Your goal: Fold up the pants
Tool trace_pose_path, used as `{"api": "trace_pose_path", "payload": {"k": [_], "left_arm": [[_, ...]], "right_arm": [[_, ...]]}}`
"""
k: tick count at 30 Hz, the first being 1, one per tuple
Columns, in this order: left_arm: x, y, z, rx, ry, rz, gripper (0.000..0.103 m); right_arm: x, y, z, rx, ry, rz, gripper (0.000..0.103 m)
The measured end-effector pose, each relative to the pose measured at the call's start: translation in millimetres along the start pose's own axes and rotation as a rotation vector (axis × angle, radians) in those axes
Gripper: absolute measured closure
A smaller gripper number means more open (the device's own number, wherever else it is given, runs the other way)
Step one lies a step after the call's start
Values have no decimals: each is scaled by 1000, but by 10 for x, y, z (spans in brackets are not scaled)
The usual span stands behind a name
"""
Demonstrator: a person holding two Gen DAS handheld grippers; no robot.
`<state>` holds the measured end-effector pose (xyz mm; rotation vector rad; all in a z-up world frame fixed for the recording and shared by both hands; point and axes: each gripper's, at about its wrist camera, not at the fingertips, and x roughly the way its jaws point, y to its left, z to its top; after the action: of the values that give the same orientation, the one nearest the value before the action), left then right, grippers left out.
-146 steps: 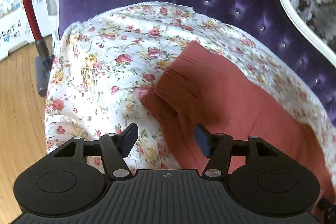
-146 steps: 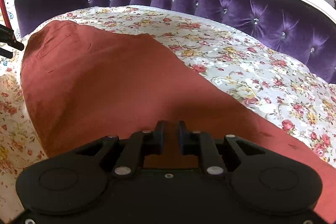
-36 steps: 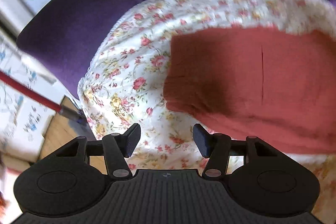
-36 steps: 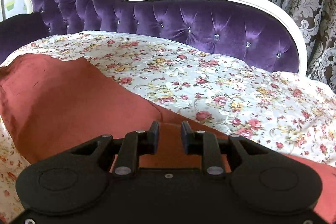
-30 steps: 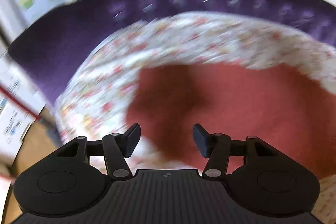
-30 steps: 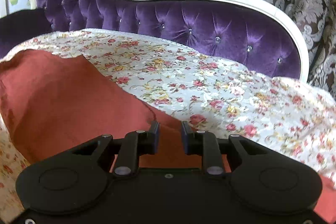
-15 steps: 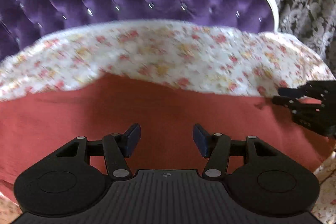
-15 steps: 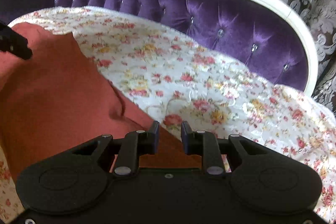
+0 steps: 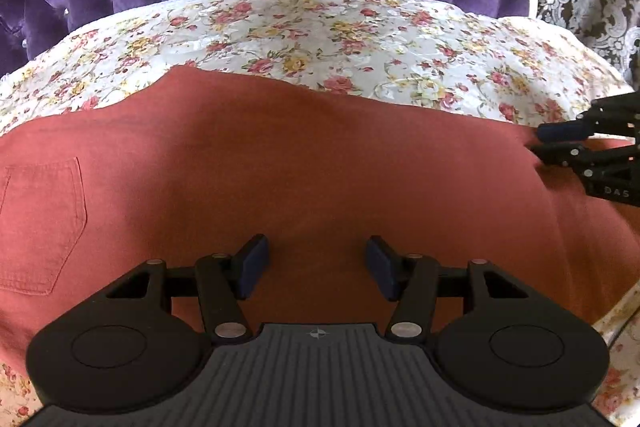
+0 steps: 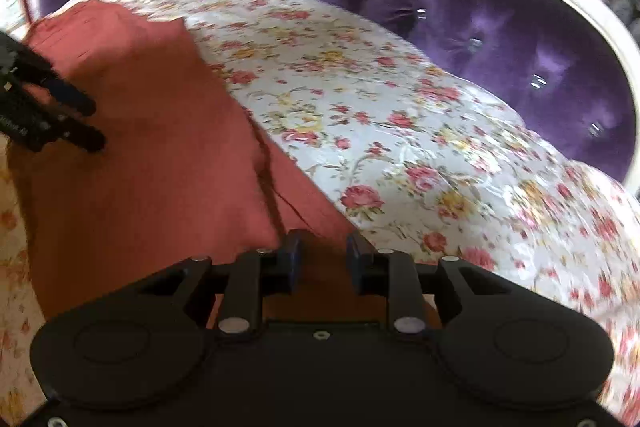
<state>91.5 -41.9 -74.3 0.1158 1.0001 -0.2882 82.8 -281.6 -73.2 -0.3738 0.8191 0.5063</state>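
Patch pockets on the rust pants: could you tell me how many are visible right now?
1. The pocket sits at the left end of the pants in the left wrist view. Others may be hidden underneath or outside the frame.

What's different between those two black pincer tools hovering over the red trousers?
The left gripper has its jaws set wide; the right gripper has a narrower gap, and its jaws are opening. The left one sits over the middle of the pants; the right one sits at their edge by the floral cover. Both are black, with blue pads, and point down at the cloth.
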Motion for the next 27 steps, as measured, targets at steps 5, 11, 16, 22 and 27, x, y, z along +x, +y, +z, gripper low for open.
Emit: {"api": "trace_pose_path", "payload": {"k": [5,11,16,22,27], "left_arm": [[7,-2,-6,4,-4,-2,49],[11,-17,-6,2,-6,1,49],[6,-11,-10,-4,-12,-3,49],[4,-19,10,-8,-4,5,49],[-33,-49,99,-73,16,-41,49]], "right_arm": [[48,-10,67,-111,36,89,67],[99,-141,102,-27,59,187,87],[11,-30,72,-12,-11,-44,101],[53,56,12,74,-37,-105,94],[-376,-254,-181,286,-97,-158,72]]}}
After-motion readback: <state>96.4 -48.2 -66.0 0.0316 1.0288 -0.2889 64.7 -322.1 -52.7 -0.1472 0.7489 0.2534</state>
